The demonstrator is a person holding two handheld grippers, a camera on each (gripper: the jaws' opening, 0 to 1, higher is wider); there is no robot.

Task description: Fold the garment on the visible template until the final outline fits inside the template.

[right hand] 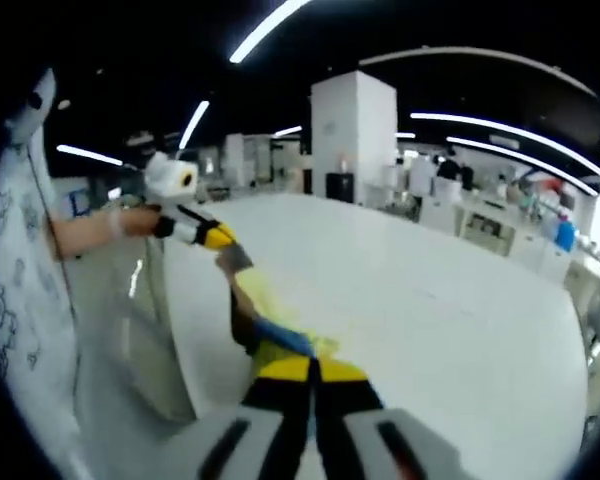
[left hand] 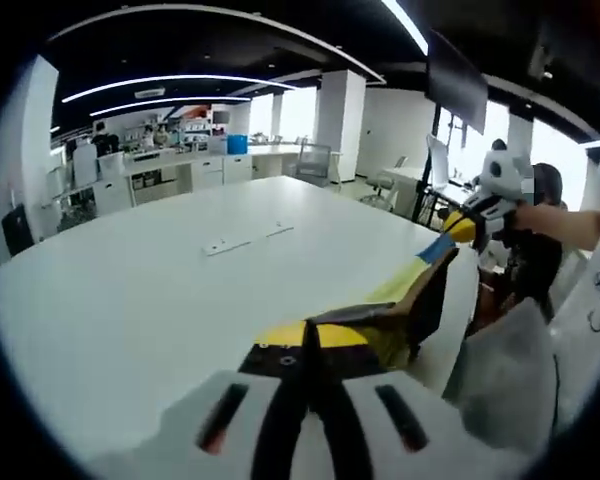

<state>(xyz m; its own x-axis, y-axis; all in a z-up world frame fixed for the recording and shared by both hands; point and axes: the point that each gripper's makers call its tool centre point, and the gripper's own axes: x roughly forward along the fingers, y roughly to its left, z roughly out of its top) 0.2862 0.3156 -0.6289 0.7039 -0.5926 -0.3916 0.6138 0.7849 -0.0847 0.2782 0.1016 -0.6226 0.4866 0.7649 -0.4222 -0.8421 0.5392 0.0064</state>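
Left gripper (left hand: 310,375) clamped on garment (left hand: 400,300) edge; right gripper (right hand: 310,385) likewise. Garment stretched taut between both, held above white table (left hand: 160,290) near its edge. Template not discernible. Advice: keep tension even, lower flat onto table, align before folding.

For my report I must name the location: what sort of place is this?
Probably an open-plan office. A large white oval meeting table fills the foreground, white counters with cabinets line the far wall where people stand, and long strip ceiling lights run overhead.
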